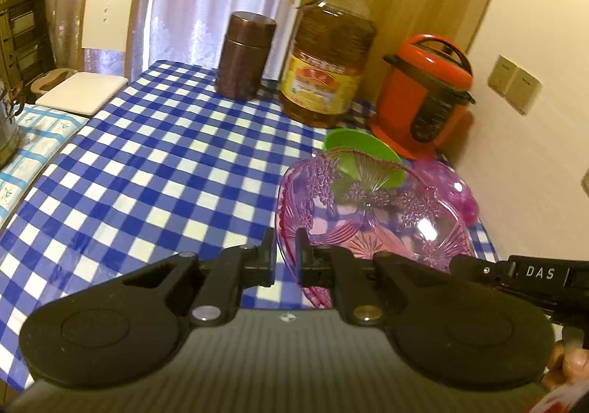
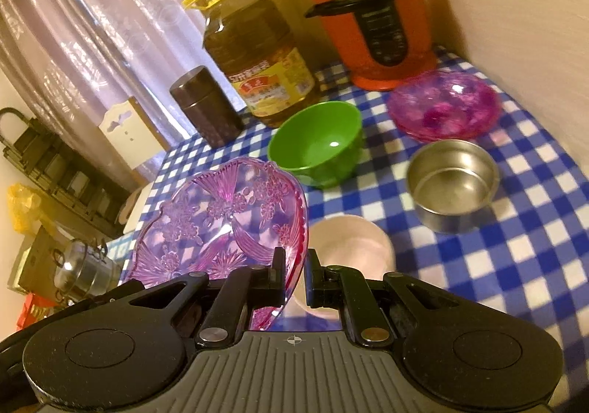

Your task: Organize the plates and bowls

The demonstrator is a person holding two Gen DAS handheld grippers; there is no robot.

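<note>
A clear purple plate with a pressed flower pattern hangs tilted above the checked table, held at two rims. My left gripper is shut on its near left rim. My right gripper is shut on the opposite rim of the same plate. Below it in the right wrist view sit a green bowl, a stack of purple bowls, a steel bowl and a pale pink bowl. Through the plate, the left wrist view shows the green bowl and the purple bowls.
A red pressure cooker, a big oil bottle and a brown canister line the far edge of the blue-checked table. A white chair stands beyond its left corner. A wall runs along the right side.
</note>
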